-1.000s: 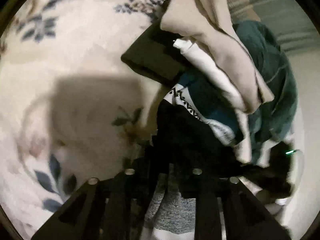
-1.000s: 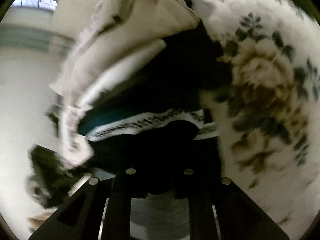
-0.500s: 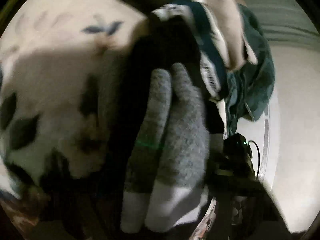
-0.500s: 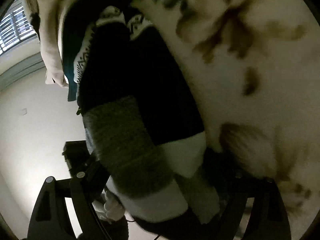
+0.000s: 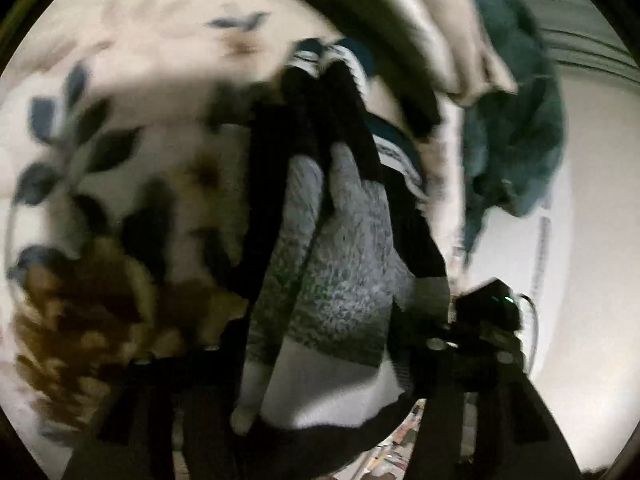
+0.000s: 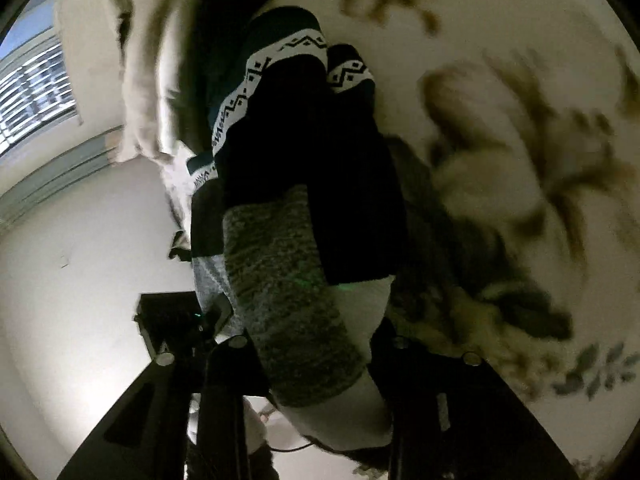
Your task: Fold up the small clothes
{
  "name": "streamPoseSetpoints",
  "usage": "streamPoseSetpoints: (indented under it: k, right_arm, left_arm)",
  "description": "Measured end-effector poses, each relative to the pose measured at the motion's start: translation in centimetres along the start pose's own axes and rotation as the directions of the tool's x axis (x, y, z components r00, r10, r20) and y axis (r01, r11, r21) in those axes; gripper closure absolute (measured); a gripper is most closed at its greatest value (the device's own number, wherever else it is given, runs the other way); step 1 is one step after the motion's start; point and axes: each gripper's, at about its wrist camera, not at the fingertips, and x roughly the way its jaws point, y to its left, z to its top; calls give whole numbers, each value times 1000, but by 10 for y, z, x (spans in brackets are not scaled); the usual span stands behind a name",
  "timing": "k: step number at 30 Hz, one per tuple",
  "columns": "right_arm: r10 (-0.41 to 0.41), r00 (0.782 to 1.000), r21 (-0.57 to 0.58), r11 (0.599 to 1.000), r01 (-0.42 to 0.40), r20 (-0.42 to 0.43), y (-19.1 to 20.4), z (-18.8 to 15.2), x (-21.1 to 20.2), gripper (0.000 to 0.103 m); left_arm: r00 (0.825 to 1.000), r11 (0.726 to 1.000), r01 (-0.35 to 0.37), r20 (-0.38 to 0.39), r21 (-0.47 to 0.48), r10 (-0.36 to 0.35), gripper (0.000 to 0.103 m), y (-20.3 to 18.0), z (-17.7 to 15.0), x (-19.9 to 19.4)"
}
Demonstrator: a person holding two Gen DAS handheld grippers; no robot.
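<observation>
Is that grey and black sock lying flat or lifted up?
Lifted: the grey, black and white knitted sock hangs stretched, its white end between the right tool's fingers.

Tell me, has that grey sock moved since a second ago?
Yes. The grey sock was low between the left gripper's fingers, below the clothes pile; now it is lifted and stretches up toward the pile, filling the view's middle.

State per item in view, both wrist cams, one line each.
socks: paired, hanging between both grippers
left gripper: shut on socks
right gripper: shut on socks
clothes pile: unfolded heap
floral bedspread: spread out beneath the clothes
</observation>
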Motion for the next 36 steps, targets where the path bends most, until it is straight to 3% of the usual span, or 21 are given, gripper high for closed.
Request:
streamPoseSetpoints:
  k: [1, 3, 5, 7, 8, 10, 13, 16, 19, 23, 26, 27, 28, 29, 31, 32, 33, 34, 36]
  right_arm:
    - [-46, 999, -3, 999, 46, 13, -5, -1, -1, 54]
    - [-105, 994, -15, 994, 106, 22, -17, 0, -5, 45]
    - [-80, 996, -39, 996, 82, 45, -16, 1, -14, 31]
    - [-40, 997, -94, 994, 46, 71, -13, 1, -35, 10]
    - [-36, 996, -125, 991, 47, 87, -9, 0, -45, 8]
    - [-32, 994, -159, 986, 48, 100, -5, 0, -57, 6]
    - [-44, 995, -183, 981, 59, 85, -6, 2, -76, 0]
    - [-75, 996, -198, 976, 84, 53, 3, 18, -73, 0]
    - [-103, 995, -208, 973, 103, 9, -10, 32, -73, 0]
    - [-140, 988, -230, 965, 123, -58, -21, 55, -52, 0]
    - [-118, 986, -213, 973, 91, -115, -23, 80, -22, 0]
    - [-111, 987, -208, 975, 84, -119, -22, 86, -12, 0]
    - [-99, 986, -204, 976, 71, -133, -21, 95, -1, 0]
    - [-89, 986, -195, 979, 60, -140, -19, 101, 5, 0]
    - [-44, 992, -196, 980, 21, -114, -15, 103, 9, 0]
    - [-36, 995, -223, 975, 15, -90, -10, 99, 9, 2]
    - [-25, 996, -241, 971, 4, -81, -7, 94, 10, 36]
    - [-29, 995, -258, 966, 4, -96, -5, 86, 14, 86]
    - [-51, 997, -241, 970, 36, -57, -6, 70, 16, 85]
  left_arm:
    - [1000, 1000, 8, 26, -23, -8, 46, 4, 1, -4]
    - [993, 998, 46, 106, -46, -41, 16, 7, -2, -23]
    - [973, 997, 80, 217, -25, -72, 12, 9, -18, -54]
    - [952, 997, 65, 302, -30, -53, 11, 7, -48, -78]
    - [942, 997, 66, 332, -37, -50, 10, 7, -68, -84]
    - [939, 995, 73, 341, -70, -45, 8, 17, -101, -81]
    - [945, 972, 146, 316, -185, -82, 8, 38, -145, -42]
    - [949, 942, 225, 275, -250, -153, 8, 40, -161, 9]
    - [932, 928, 293, 284, -230, -224, 8, 35, -162, 50]
    - [914, 924, 312, 335, -221, -229, 7, 31, -140, 75]
    - [881, 897, 356, 414, -261, -229, 7, 30, -122, 73]
    - [860, 889, 376, 456, -261, -230, 13, 28, -120, 68]
    - [847, 888, 377, 485, -263, -217, 28, 27, -121, 64]
    - [840, 888, 378, 500, -261, -211, 60, 26, -120, 60]
    - [838, 900, 361, 508, -242, -200, 63, 22, -113, 47]
    - [841, 907, 351, 505, -231, -197, 63, 20, -110, 41]
    - [844, 913, 346, 497, -216, -203, 63, 19, -105, 34]
    - [861, 926, 313, 475, -210, -183, 63, 17, -97, 25]
    - [886, 945, 271, 431, -181, -172, 64, 19, -82, 4]
